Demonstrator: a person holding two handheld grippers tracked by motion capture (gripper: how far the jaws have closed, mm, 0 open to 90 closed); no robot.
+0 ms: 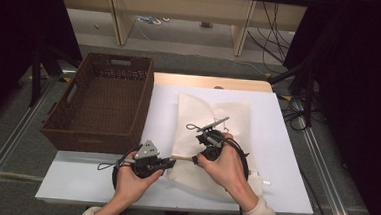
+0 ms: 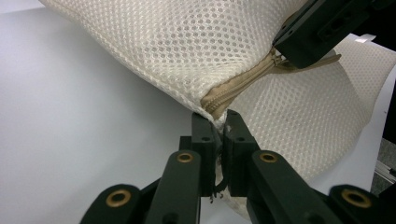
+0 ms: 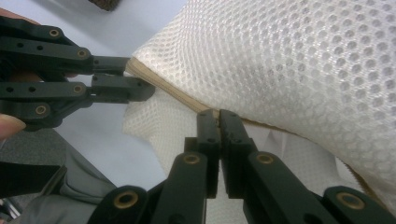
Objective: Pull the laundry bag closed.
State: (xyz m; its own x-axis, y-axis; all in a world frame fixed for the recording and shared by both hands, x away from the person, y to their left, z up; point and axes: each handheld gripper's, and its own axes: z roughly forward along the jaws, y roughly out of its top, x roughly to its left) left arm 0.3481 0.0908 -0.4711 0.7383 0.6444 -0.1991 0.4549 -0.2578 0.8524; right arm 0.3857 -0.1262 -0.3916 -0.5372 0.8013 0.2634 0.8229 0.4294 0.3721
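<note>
A cream mesh bag [image 1: 211, 134] lies on the white counter [image 1: 84, 178], to the right of a brown wicker basket [image 1: 101, 102]. The left gripper [image 2: 216, 122] has its jaws closed tight on the near left corner of the bag, at the end of the beige zipper [image 2: 238, 84]. The right gripper [image 3: 218, 116] has its jaws pressed together on the zipper edge, a little further right.

Fixed overhead, looking forward and down across the whole white table [image 1: 99, 182] and floor beyond. Riding low on each gripper, facing along black jaws, very close to the mesh bag [image 2: 187, 51]. Shared by both close views: the bag's tan zipper edge [image 3: 173, 93], seen from opposite ends.
</note>
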